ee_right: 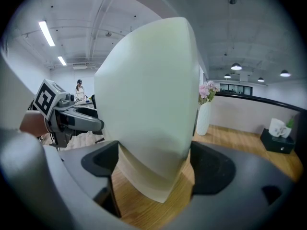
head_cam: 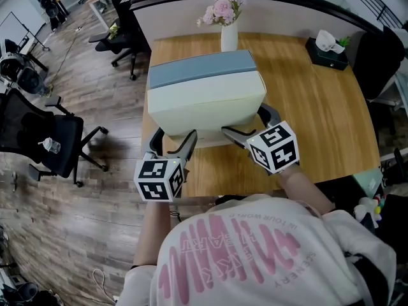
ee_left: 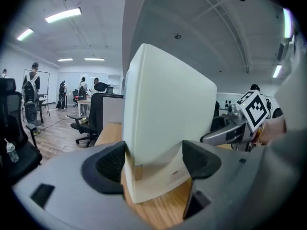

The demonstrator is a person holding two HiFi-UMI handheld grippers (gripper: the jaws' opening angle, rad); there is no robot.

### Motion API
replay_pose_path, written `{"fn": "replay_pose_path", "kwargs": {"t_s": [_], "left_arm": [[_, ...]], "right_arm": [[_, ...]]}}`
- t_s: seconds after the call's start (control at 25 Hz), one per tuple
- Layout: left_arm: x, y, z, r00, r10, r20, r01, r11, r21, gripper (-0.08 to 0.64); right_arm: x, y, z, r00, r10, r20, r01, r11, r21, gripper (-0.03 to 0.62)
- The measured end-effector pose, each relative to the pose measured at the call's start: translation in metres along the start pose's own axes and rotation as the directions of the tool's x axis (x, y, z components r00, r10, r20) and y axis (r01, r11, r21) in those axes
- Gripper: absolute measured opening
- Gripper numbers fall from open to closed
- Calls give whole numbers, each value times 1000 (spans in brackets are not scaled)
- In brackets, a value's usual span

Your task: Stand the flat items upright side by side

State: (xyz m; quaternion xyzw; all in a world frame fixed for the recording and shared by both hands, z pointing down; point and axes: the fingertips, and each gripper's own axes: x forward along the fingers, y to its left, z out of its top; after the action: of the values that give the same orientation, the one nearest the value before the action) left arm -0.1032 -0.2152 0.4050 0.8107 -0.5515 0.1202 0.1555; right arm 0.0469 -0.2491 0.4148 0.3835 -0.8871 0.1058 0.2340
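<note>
Open-plan office, black swivel chairs (head_cam: 54, 142) standing on a wood-plank floor (head_cam: 76, 222), a wooden desk (head_cam: 331, 126) backing onto a curved partition (head_cam: 287, 8), tissue box (head_cam: 326, 53) and flower vase (head_cam: 229, 36) sitting on it, strip lights (ee_left: 63, 15) glowing overhead, people (ee_left: 32, 87) standing in the background.

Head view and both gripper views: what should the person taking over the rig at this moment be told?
Left gripper: fingers closed across the cream item at its near left bottom corner.
Right gripper: fingers closed across its near right bottom corner.
Things: the cream item stands on edge on the desk. The blue-grey item is directly behind it and looks upright too, though that is not certain.
Done: both items appear to stand side by side.
Left: probably check that they stay up unsupported, then ease both grippers off.
</note>
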Motion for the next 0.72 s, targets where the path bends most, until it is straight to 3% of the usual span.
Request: {"fn": "replay_pose_path", "kwargs": {"t_s": [0.2, 0.72], "left_arm": [[-2, 1, -2, 1000, 4, 1, -4, 999, 33, 367], [0, 1, -4, 1000, 10, -11, -10, 999, 34, 362]], "right_arm": [[0, 0, 0, 1000, 8, -3, -8, 1000, -6, 476], [1, -5, -4, 1000, 23, -3, -23, 1000, -1, 479]]}}
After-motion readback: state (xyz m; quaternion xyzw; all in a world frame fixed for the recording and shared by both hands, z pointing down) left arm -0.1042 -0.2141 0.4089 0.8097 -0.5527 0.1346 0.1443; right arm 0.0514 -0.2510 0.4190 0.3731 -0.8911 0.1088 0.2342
